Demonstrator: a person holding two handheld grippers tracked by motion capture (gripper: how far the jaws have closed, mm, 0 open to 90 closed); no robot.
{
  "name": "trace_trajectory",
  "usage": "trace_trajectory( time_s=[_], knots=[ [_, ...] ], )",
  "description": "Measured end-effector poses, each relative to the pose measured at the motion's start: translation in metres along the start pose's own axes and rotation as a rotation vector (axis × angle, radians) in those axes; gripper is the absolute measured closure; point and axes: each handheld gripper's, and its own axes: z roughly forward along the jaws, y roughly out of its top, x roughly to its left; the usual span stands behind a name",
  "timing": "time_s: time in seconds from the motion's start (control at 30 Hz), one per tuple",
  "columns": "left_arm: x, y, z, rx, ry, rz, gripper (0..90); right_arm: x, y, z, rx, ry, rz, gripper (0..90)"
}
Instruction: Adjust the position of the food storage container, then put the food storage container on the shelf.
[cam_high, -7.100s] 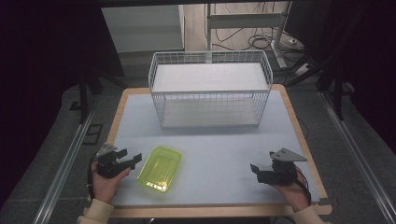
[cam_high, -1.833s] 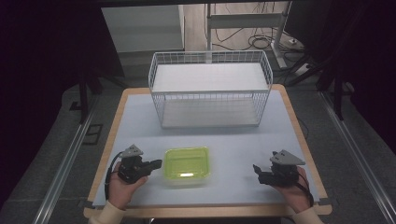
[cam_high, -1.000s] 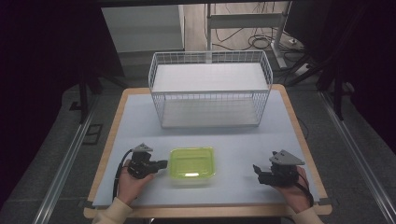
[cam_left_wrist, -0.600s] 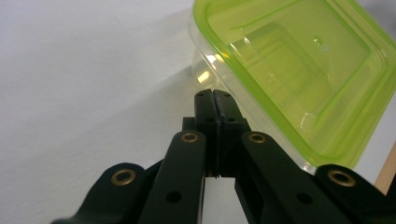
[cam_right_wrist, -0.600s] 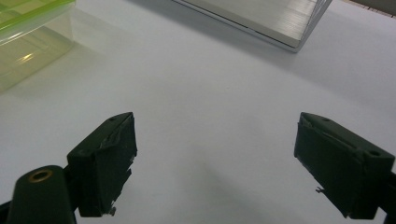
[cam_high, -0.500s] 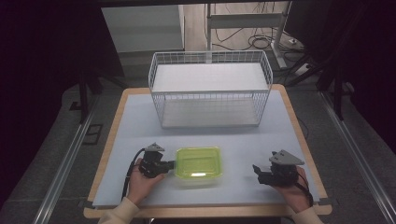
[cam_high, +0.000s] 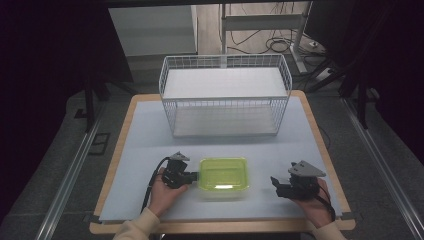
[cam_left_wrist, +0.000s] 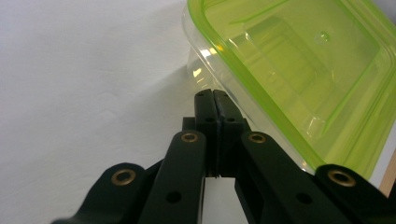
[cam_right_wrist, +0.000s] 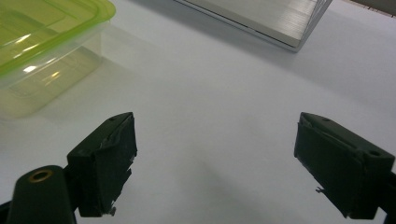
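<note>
High view: clear plastic box w/ lime-green lid (cam_high: 223, 176), rounded corners, glossy, sits near-centre on the worktop (cam_high: 145, 150), which has a smooth pale sheet over a wood rim. Far side: white wire basket (cam_high: 225, 100), rectangular, fine grid walls, flat white shelf inside. Left tool (cam_high: 192, 176) lies low and level, tips pointing right, right at the box's left edge; the hand (cam_high: 165, 192) grips it from the near side, sleeve coming in from the bottom. Right tool (cam_high: 276, 184) is well apart from the box on its right, tips pointing left, grey three-cornered plate on top, hand (cam_high: 315, 202) wrapped round from behind.

Left tool view: two matte black jaws pressed together, nothing between them. Tips meet the box (cam_left_wrist: 299, 79) at its clear wall, just under the green lid rim. Lid is translucent, w/ a raised border and a sunken centre panel. Worktop (cam_left_wrist: 84, 93) white, faintly grainy.

Right tool view: jaws wide apart, rubbery black pads scuffed at the edges, bare worktop (cam_right_wrist: 224, 102) between them. Box (cam_right_wrist: 46, 51) at upper left, apart from the pads. Basket's base (cam_right_wrist: 261, 18) at the far top.
</note>
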Motion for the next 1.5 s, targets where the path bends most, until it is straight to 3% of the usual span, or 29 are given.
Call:
trace_trajectory(
  time_s=[0.27, 0.53, 0.9, 0.97, 1.0, 1.03, 1.07, 1.1, 1.13, 1.3, 1.37, 1.43, 1.5],
  knots=[
    [0.0, -0.001, 0.001, 0.005, -0.002, 0.004, 90.0, -0.001, 0.0, -0.001, -0.003, -0.002, 0.003, 13.2],
    [0.019, -0.007, -0.023, -0.069, 0.005, -0.039, 90.0, -0.001, 0.001, -0.002, -0.014, 0.0, 0.002, 13.5],
    [0.029, -0.014, -0.043, -0.113, 0.03, -0.073, 90.0, 0.002, 0.006, 0.006, -0.009, 0.016, -0.006, 13.5],
    [0.029, -0.016, -0.047, -0.129, 0.032, -0.078, 87.4, 0.004, 0.009, 0.005, -0.019, 0.028, -0.006, 13.5],
    [0.029, -0.017, -0.049, -0.143, 0.039, -0.081, 76.7, 0.003, 0.011, 0.003, -0.035, 0.041, 0.001, 13.5],
    [0.029, -0.018, -0.05, -0.155, 0.045, -0.085, 76.7, 0.003, 0.011, 0.003, -0.035, 0.041, 0.001, 13.5],
    [0.03, -0.019, -0.052, -0.172, 0.041, -0.101, 67.1, 0.0, 0.013, 0.001, -0.049, 0.056, 0.019, 13.9],
    [0.03, -0.019, -0.052, -0.172, 0.041, -0.101, 63.8, 0.0, 0.013, 0.001, -0.049, 0.056, 0.019, 13.9],
    [0.032, -0.019, -0.053, -0.176, 0.027, -0.118, 63.8, -0.002, 0.013, 0.001, -0.054, 0.061, 0.028, 14.2],
    [0.038, -0.018, -0.051, -0.186, -0.042, -0.185, 44.5, -0.006, 0.013, 0.0, -0.059, 0.089, 0.089, 16.4],
    [0.038, -0.018, -0.051, -0.185, -0.051, -0.187, 41.2, -0.006, 0.013, 0.0, -0.059, 0.101, 0.099, 16.8],
    [0.038, -0.018, -0.052, -0.185, -0.06, -0.194, 38.6, -0.006, 0.014, 0.0, -0.057, 0.155, 0.143, 18.5],
    [0.038, -0.018, -0.052, -0.191, -0.065, -0.198, 37.4, -0.006, 0.015, 0.0, -0.055, 0.172, 0.159, 19.3]
  ],
)
